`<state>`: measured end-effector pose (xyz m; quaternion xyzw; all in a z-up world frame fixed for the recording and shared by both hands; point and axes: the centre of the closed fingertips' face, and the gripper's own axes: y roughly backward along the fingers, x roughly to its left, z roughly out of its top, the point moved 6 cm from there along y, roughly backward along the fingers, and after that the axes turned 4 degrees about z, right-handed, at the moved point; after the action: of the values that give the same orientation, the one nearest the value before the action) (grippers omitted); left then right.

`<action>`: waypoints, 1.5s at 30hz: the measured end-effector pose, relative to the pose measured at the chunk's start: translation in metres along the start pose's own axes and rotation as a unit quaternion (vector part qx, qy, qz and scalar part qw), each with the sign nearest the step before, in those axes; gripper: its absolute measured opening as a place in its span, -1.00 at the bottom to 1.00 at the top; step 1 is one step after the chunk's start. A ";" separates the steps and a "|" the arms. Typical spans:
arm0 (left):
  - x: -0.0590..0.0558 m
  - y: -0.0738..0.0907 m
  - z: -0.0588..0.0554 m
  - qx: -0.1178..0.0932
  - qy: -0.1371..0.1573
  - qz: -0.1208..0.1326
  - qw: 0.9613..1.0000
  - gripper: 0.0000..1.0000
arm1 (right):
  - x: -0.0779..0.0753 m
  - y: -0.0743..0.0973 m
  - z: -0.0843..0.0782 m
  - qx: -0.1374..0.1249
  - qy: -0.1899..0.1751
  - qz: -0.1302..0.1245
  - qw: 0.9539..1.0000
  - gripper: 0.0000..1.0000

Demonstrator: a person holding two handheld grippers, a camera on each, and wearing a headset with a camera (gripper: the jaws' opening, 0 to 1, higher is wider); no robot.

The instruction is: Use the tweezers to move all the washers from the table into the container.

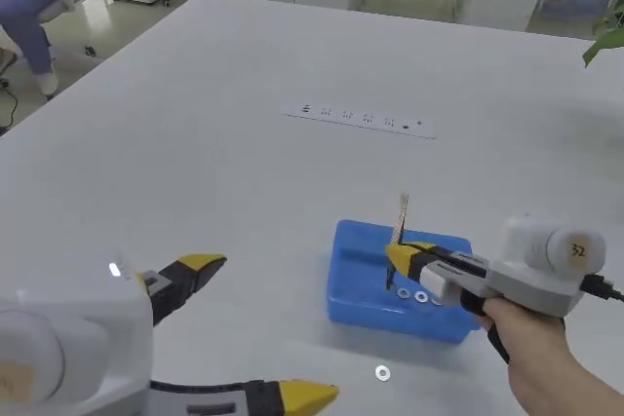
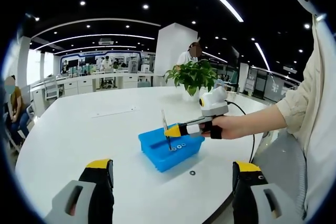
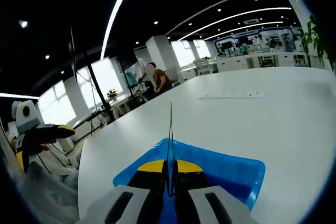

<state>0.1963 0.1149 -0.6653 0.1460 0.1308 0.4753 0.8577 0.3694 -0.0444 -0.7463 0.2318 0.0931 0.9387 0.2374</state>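
Washers (image 1: pixel 405 293), small flat silver metal rings, are lying at least two together inside the blue rectangular plastic container (image 1: pixel 356 280), which is sitting on the white desk (image 1: pixel 195 143) toward its near edge. We are seeing one more washer (image 1: pixel 382 373) lying loose on the desk, just beside the container, between it and the near edge.

The right claw (image 1: pixel 405 255) is clenching the thin silver metal tweezers (image 1: pixel 401 211) and hanging over the container, with the tweezer tips pointing down into it near the washers. We cannot tell whether the tips are pinching a washer. The left claw (image 1: pixel 263 328) is hanging released over the near edge, well apart from the container, grasping nothing.

We are judging the task as nearly finished: most washers are sitting in the container, and the one loose washer is waiting to be picked up.

As for writing, we are reading the number 32 on a round yellow sticker (image 1: pixel 577 250) on the right claw's grey body. A pale strip (image 1: pixel 359 119) toward the far edge is carrying dark marks too small to read.
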 end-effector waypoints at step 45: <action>-0.006 -0.005 0.001 0.004 -0.008 -0.014 1.000 0.92 | 0.066 0.047 -0.050 0.008 0.067 0.098 0.993 -0.96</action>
<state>0.1976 0.1070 -0.6657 0.1512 0.1282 0.4616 0.8646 0.2749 -0.0558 -0.7513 0.1779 0.0926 0.9703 0.1354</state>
